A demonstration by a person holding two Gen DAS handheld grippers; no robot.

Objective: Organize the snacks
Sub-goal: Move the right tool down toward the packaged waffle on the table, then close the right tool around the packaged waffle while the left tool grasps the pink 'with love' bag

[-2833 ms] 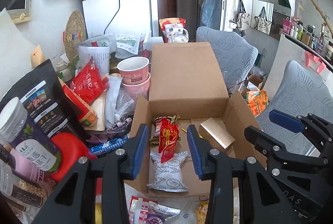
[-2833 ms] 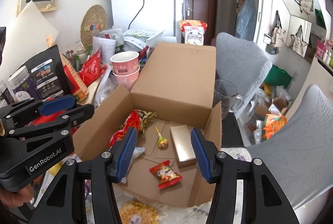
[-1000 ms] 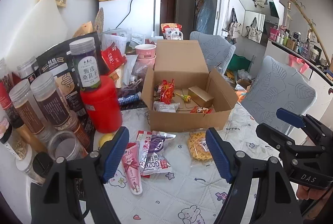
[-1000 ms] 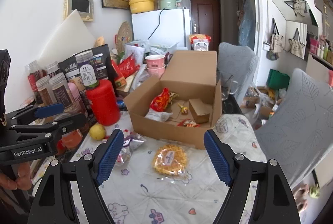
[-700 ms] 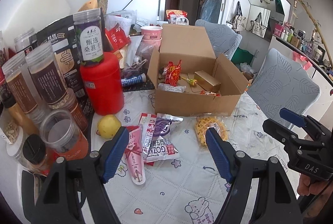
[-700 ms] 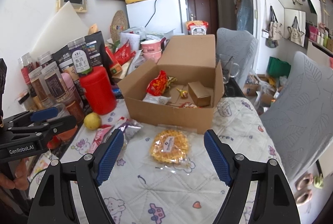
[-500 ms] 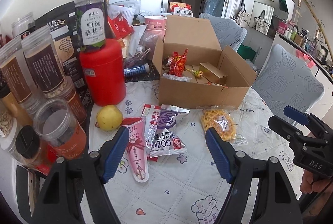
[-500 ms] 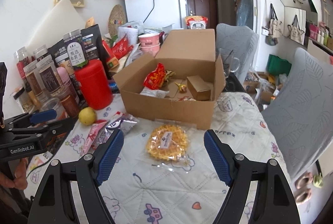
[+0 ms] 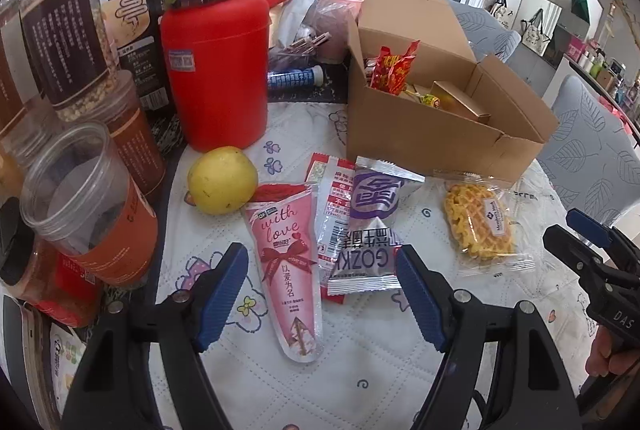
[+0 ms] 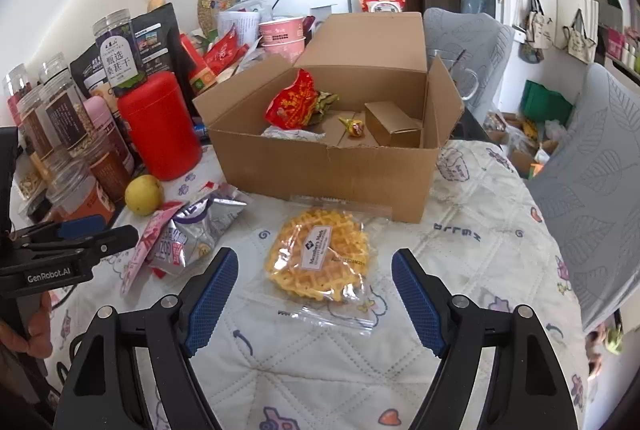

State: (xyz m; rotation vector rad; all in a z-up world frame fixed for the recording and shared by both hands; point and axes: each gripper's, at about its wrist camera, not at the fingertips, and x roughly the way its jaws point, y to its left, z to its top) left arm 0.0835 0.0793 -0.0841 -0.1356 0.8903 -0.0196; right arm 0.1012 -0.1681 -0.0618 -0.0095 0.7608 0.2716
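Observation:
An open cardboard box point(image 9: 424, 134) point(image 10: 320, 170) stands on the quilted table and holds a red snack bag point(image 10: 294, 102), a lollipop point(image 10: 354, 128) and a small gold box point(image 10: 394, 126). In front of it lie a pink cone pack point(image 9: 290, 258), a purple GOZK packet point(image 9: 366, 230) over a red-white packet point(image 9: 332, 202), and a wrapped yellow waffle point(image 9: 478, 222) point(image 10: 320, 256). My left gripper point(image 9: 320, 290) is open, low over the pink pack and purple packet. My right gripper point(image 10: 314, 294) is open, just before the waffle.
A yellow lemon point(image 9: 222, 180), a red canister point(image 9: 218, 70) with a jar on top, and several jars point(image 9: 88, 198) crowd the left side. Pink cups point(image 10: 282, 34) and bags stand behind the box. Grey chairs point(image 10: 592, 190) are on the right.
Both grippers have drawn back from over the box and dropped low toward the table. The left one now hangs over the loose packets, the right one over the waffle. Both have opened wider.

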